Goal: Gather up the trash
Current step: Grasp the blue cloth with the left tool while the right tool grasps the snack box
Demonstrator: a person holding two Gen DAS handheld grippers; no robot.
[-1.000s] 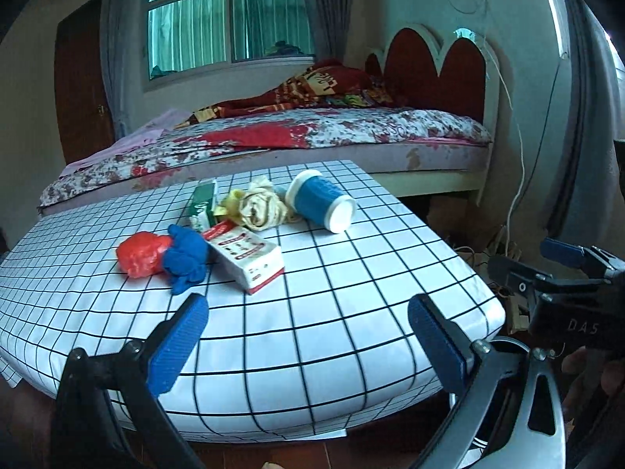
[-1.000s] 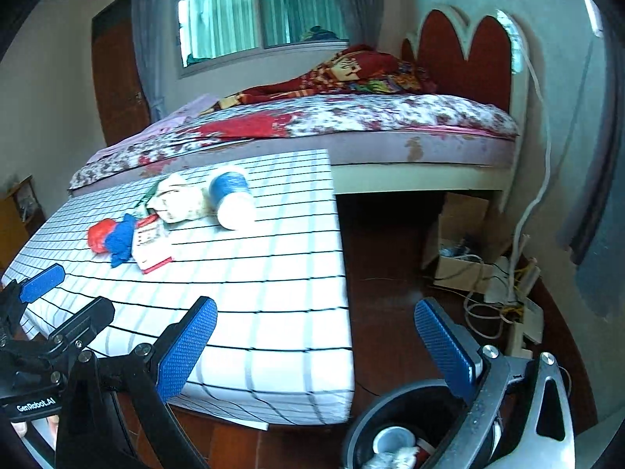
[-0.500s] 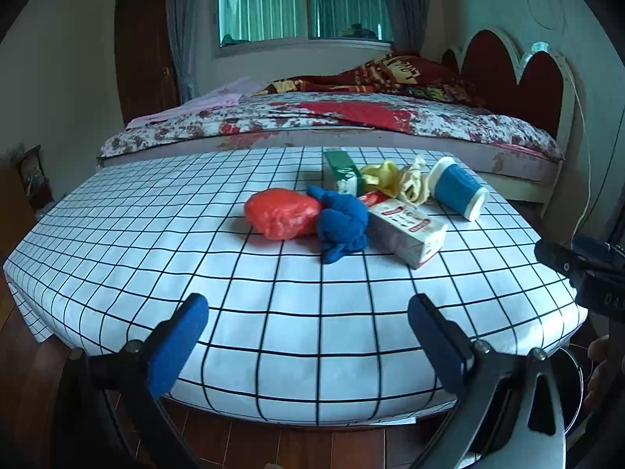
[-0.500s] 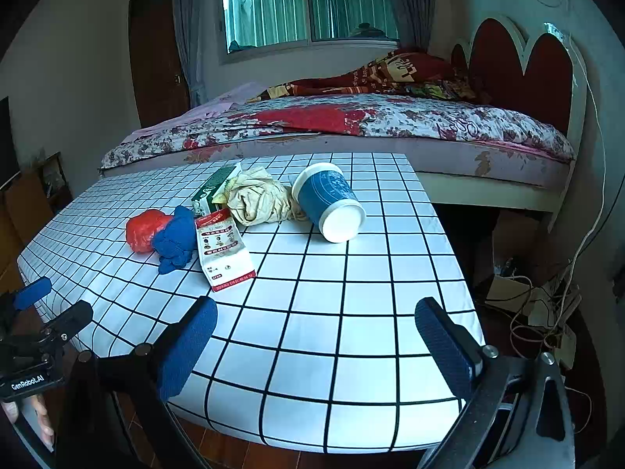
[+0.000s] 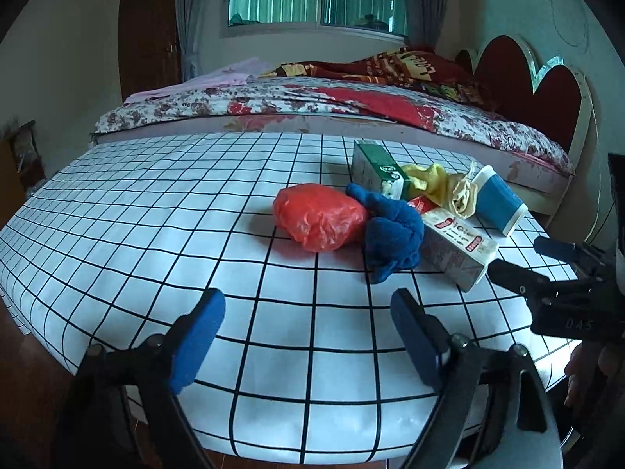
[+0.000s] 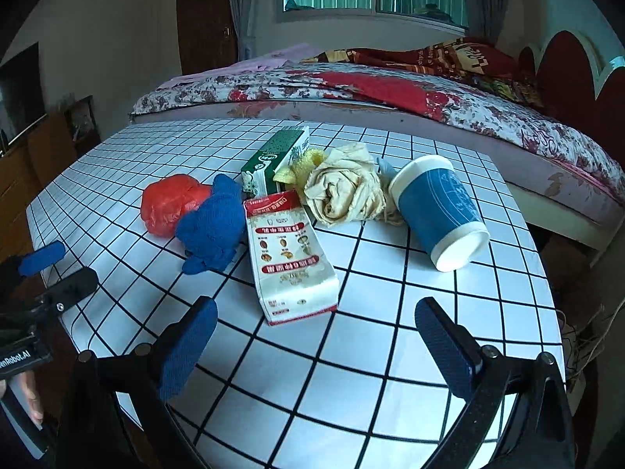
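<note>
the table (image 6: 390, 328), covered in a white cloth with a black grid, carries a tight cluster of trash near its middle. going left to right in the right wrist view: a crumpled red plastic bag (image 6: 170, 203) lies furthest left, touching a bunched blue cloth (image 6: 213, 226) just beside it. next comes a white and red carton (image 6: 291, 258) lying flat with its printed face up, its far end meeting a green and white carton (image 6: 275, 162) that lies behind it. a bit of yellow crumpled material (image 6: 308, 162) shows between the green carton and a beige crumpled paper wad (image 6: 343, 189). furthest right, a blue paper cup (image 6: 441, 211) lies on its side, its white base end towards the camera, its rim end next to the wad.

the left gripper (image 5: 308, 336) hovers over the near edge of the table with its blue pads spread wide, holding nothing; the red bag (image 5: 320, 217) and blue cloth (image 5: 394, 236) lie ahead of it, apart from the fingers. the right gripper (image 6: 316, 348) is likewise spread wide and empty, low over the cloth, with the white and red carton just ahead between its fingers but not touched.

a bed (image 6: 390, 90) with a flowered cover stands behind the table.
</note>
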